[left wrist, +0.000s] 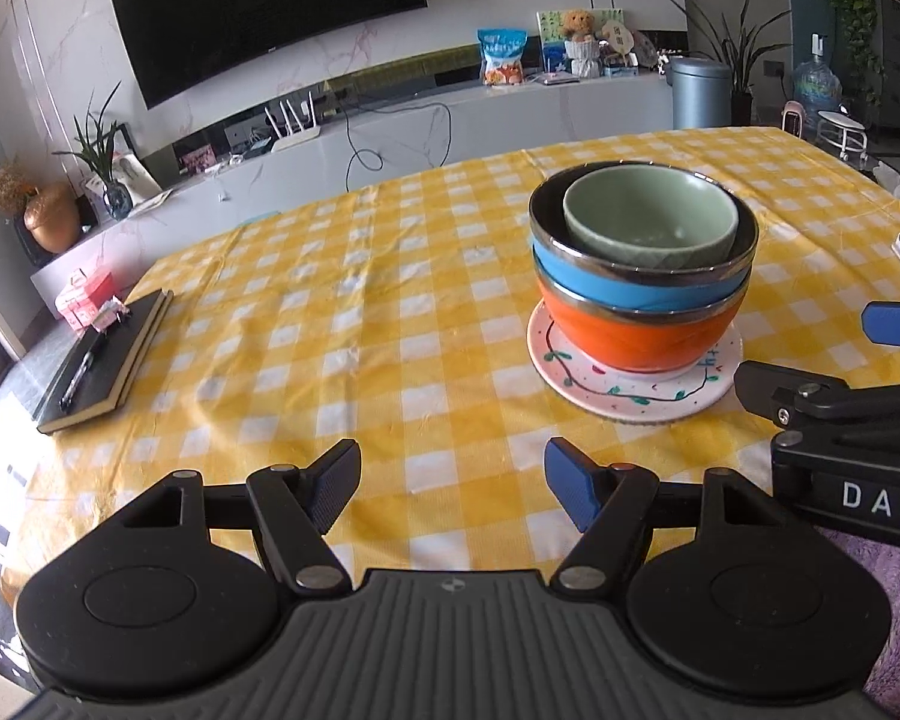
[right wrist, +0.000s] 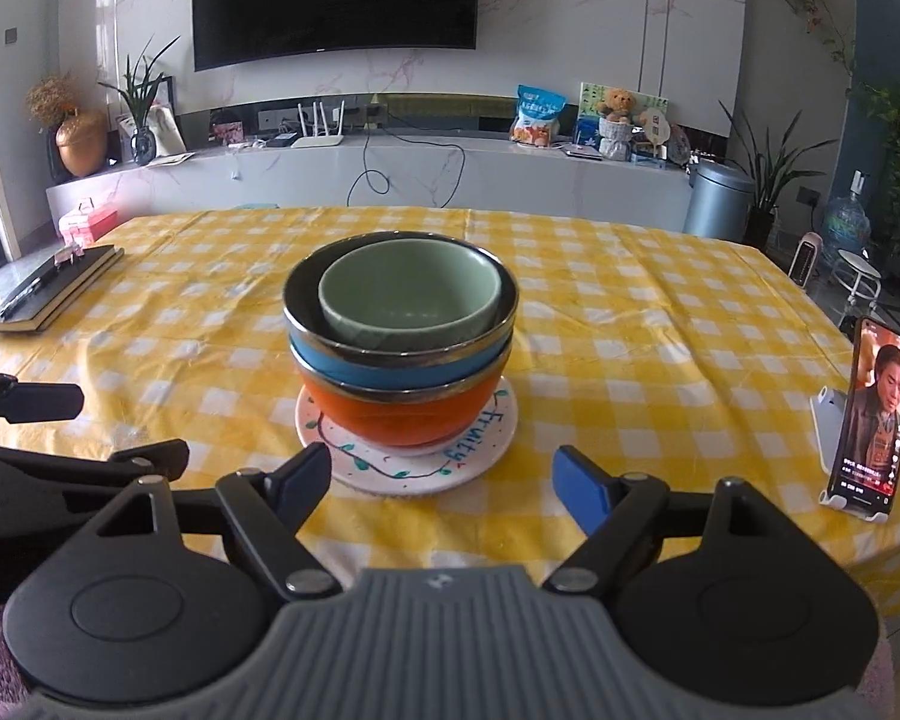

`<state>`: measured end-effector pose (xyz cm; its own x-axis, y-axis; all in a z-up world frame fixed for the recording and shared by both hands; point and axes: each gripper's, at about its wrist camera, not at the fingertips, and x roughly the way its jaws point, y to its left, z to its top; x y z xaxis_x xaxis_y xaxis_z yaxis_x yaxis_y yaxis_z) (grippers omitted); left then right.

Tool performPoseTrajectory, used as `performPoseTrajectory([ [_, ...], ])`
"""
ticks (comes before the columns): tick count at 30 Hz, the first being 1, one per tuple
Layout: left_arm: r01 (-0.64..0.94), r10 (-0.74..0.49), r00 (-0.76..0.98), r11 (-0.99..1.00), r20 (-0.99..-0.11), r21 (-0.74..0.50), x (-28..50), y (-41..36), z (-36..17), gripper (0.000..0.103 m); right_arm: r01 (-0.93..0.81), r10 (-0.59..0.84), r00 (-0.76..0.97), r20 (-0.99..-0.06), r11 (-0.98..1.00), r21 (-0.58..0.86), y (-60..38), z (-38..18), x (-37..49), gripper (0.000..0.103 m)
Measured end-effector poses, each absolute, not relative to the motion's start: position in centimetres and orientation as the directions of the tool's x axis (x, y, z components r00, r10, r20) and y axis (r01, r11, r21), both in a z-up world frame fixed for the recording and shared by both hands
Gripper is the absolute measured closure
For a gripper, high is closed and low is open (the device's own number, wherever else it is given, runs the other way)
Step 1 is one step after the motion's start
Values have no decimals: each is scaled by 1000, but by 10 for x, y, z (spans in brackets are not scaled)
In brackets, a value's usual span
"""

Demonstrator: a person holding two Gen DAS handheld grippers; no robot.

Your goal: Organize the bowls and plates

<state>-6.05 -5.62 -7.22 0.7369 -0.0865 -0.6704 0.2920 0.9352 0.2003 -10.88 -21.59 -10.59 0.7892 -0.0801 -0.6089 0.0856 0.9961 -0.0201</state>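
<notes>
A green bowl (left wrist: 651, 222) (right wrist: 408, 294) sits inside a blue bowl (left wrist: 630, 291) (right wrist: 390, 369), which is nested in an orange bowl (left wrist: 636, 339) (right wrist: 402, 420). The stack stands on a white plate (left wrist: 630, 399) (right wrist: 402, 477) painted with a vine, on the yellow checked tablecloth (left wrist: 330, 330). My left gripper (left wrist: 450, 480) (right wrist: 99, 429) is open over bare cloth, short of the stack and to its left. My right gripper (right wrist: 441, 474) (left wrist: 804, 351) is open too, its fingers either side of the plate's near rim, apart from it. Neither gripper has anything between its fingers.
A black notebook (left wrist: 102, 360) (right wrist: 54, 294) with a pen on it lies at the table's left edge, next to a pink box (left wrist: 84, 297). A phone on a stand (right wrist: 870, 414) stands at the right. A purple rug (left wrist: 894, 600) shows below the table's near edge.
</notes>
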Motion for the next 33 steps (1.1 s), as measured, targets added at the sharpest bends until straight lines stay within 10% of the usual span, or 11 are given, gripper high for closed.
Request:
performPoseTrajectory([
  [33,266,-78,756,944,-650,196,-63,-54,-65,20,85,-72,782,-619,996,-8,-218,-109,-109,23],
])
